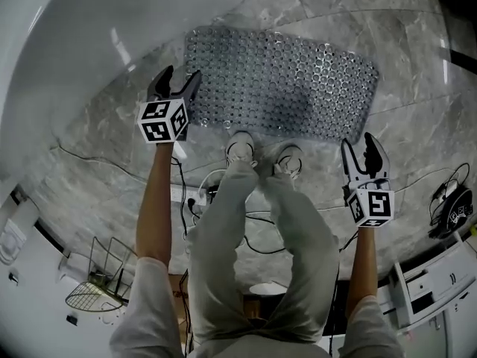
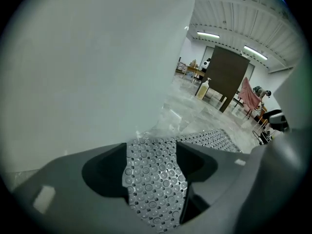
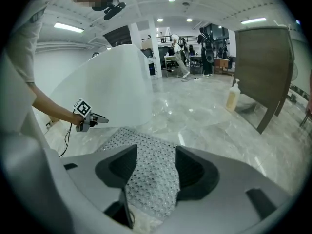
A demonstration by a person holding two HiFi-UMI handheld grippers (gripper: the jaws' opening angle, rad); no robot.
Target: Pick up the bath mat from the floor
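The grey bath mat (image 1: 279,92), covered in small round bubbles, lies flat on the marble floor beside the tub. My left gripper (image 1: 181,80) is at its near left corner, jaws apart. In the left gripper view the mat (image 2: 153,189) fills the gap of the left gripper (image 2: 152,152). My right gripper (image 1: 359,146) hovers at the mat's near right corner, also open. In the right gripper view the mat (image 3: 146,179) shows through the gap of the right gripper (image 3: 156,152). Neither gripper holds anything.
A white bathtub (image 1: 74,51) curves along the left, close to the left gripper; its wall (image 2: 87,67) fills that view. The person's shoes (image 1: 241,149) stand at the mat's near edge. Cables (image 1: 197,200) trail behind. A bottle (image 3: 233,96) and brown panel (image 3: 263,67) stand farther off.
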